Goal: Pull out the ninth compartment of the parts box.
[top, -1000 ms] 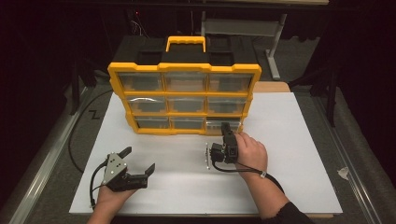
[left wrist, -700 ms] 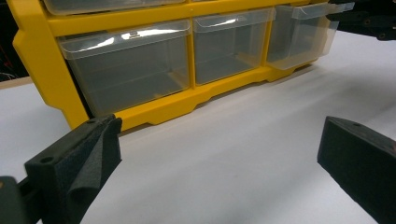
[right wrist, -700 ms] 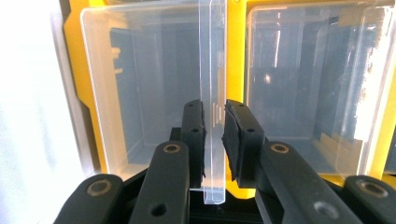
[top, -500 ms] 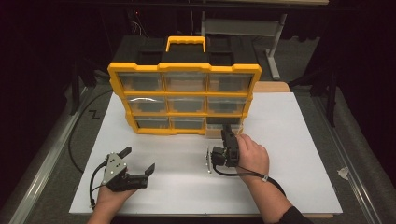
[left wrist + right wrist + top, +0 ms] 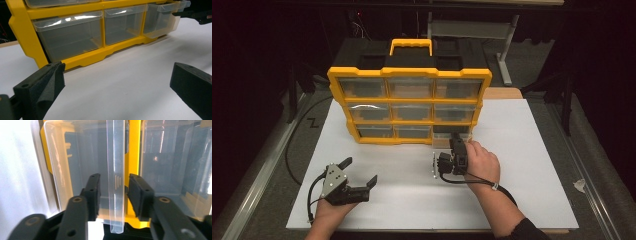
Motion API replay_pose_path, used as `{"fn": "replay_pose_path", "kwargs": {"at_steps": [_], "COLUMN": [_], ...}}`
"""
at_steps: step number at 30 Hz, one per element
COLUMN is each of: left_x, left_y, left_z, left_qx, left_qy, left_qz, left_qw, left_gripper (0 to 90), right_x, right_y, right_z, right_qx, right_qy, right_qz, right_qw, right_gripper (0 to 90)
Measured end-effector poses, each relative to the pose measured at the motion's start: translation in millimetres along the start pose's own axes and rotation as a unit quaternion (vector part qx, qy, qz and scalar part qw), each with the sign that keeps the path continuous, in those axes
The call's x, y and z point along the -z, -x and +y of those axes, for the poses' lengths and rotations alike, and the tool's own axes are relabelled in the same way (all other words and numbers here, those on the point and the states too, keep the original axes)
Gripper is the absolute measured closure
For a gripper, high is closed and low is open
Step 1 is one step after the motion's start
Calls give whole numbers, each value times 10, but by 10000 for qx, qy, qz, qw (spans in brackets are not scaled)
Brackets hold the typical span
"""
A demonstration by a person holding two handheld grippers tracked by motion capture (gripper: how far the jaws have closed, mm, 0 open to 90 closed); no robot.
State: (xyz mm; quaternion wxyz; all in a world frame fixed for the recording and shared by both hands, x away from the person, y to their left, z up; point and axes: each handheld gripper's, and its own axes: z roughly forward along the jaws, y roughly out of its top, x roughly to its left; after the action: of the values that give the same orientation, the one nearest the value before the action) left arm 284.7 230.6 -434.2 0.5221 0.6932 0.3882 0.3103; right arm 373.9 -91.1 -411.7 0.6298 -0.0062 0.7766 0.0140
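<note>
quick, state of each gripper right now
left gripper: open, holding nothing.
right gripper: jaws have just been closing around the drawer handle of the bottom-right drawer; a gap shows each side, so still open.

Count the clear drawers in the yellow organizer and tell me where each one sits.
9 clear drawers in the yellow organizer, three rows of three: top, middle, bottom. The bottom-right drawer is pulled slightly out, at the right tool. None appear hidden.

The left gripper [image 5: 117, 90] hovers with jaws wide apart over the white table [image 5: 130, 75], just before the yellow organizer [image 5: 82, 58]. Its clear drawers sit flush, except the far drawer [image 5: 160, 21], which juts out from the organizer's frame.
</note>
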Motion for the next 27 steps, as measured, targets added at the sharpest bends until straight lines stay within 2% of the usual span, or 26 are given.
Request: {"fn": "replay_pose_path", "kwargs": {"at_steps": [3, 5, 12, 27], "left_x": [-3, -2, 1, -5], "left_y": [4, 6, 10, 11], "left_z": [-1, 0, 2, 5], "left_qx": [-1, -9, -27, -34], "left_qy": [6, 3, 5, 8], "left_qz": [0, -4, -5, -36], "left_qw": [10000, 10000, 10000, 10000], "left_gripper": [2, 2, 2, 2], "right_x": [14, 25, 94, 302], "right_y": [-3, -1, -27, -83], "right_z": [-6, -11, -31, -58], "right_qx": [21, 72, 150, 91], "right_qy": [-5, -8, 19, 111], "right_qz": [-40, -62, -104, -105], "right_qw": [10000, 10000, 9998, 9998], "right_gripper": [764, 771, 774, 774]}}
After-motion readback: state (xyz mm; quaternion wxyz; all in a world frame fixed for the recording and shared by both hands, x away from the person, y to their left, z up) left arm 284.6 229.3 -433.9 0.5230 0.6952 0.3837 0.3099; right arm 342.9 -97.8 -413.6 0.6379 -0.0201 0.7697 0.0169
